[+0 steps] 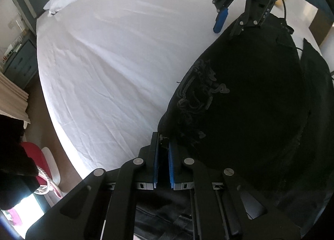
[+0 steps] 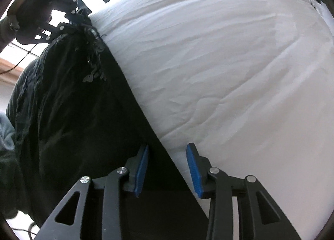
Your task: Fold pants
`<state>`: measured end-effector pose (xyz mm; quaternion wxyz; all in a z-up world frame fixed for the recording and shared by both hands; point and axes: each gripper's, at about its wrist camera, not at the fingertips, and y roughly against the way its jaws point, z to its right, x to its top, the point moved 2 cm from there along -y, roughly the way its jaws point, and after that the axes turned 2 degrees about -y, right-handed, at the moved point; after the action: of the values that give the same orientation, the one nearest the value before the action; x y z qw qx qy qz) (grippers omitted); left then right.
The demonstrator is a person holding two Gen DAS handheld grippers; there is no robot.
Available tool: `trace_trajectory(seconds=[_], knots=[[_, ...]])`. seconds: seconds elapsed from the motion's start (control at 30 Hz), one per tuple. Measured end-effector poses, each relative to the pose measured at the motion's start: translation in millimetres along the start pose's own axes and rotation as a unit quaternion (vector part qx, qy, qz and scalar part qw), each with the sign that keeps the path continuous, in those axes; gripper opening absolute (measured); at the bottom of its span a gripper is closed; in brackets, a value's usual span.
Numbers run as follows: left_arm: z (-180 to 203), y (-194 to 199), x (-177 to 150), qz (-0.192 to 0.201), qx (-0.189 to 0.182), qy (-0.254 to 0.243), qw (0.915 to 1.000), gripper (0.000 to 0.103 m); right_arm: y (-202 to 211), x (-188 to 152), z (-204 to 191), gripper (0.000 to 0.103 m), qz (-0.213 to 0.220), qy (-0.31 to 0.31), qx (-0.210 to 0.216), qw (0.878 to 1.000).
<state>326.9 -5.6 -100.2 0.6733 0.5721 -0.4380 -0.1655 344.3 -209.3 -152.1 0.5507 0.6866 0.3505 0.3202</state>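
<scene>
Black pants (image 1: 246, 98) with a pale embroidered pattern lie on the white bed sheet (image 1: 108, 56), at the right of the left wrist view. My left gripper (image 1: 163, 141) is shut on the near edge of the pants. My right gripper (image 1: 226, 27) shows at the far end of the pants, its jaws apart, one blue pad on the sheet. In the right wrist view the pants (image 2: 73, 104) fill the left side and my right gripper (image 2: 168, 152) is open, astride the straight edge of the fabric. The left gripper (image 2: 68, 18) shows at the far top left, holding the fabric.
A pillow (image 1: 62, 1) and rumpled bedding lie at the far head of the bed. A grey nightstand (image 1: 18, 60) stands by the bed's left side. A red and white object (image 1: 46, 169) sits on the floor at the lower left. The sheet (image 2: 229, 62) spreads right of the pants.
</scene>
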Motion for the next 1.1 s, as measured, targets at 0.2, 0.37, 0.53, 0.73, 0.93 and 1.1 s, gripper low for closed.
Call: trace_trajectory(seconds=[0.2, 0.37, 0.53, 0.73, 0.93, 1.1], knots=[[1.1, -1.5, -13.1, 0.022, 0.011, -0.002, 0.9997, 0.007, -6.3, 7.2, -2.2, 0.020, -0.037, 0.022, 0.028, 0.999], [13.7, -13.1, -21.7, 0.027, 0.015, 0.004, 0.9995, 0.007, -4.4, 15.2, 3.6, 0.013, -0.052, 0.027, 0.024, 0.998], [6.8, -19.7, -20.4, 0.026, 0.021, 0.004, 0.9994, 0.007, -0.1, 22.0, -5.2, 0.008, -0.065, 0.046, -0.006, 0.997], [15.1, -9.1, -20.8, 0.025, 0.033, 0.007, 0.9991, 0.007, 10.3, 29.6, -20.7, 0.006, -0.064, 0.045, -0.056, 0.995], [29.2, 19.1, -18.6, 0.038, 0.052, 0.006, 0.9979, 0.007, 17.8, 31.2, -58.6, 0.005, -0.023, 0.014, -0.096, 0.995], [52.8, 46.9, -23.4, 0.052, 0.066, -0.001, 0.9965, 0.007, 29.2, 9.1, -89.2, 0.005, 0.048, -0.058, -0.100, 0.992]])
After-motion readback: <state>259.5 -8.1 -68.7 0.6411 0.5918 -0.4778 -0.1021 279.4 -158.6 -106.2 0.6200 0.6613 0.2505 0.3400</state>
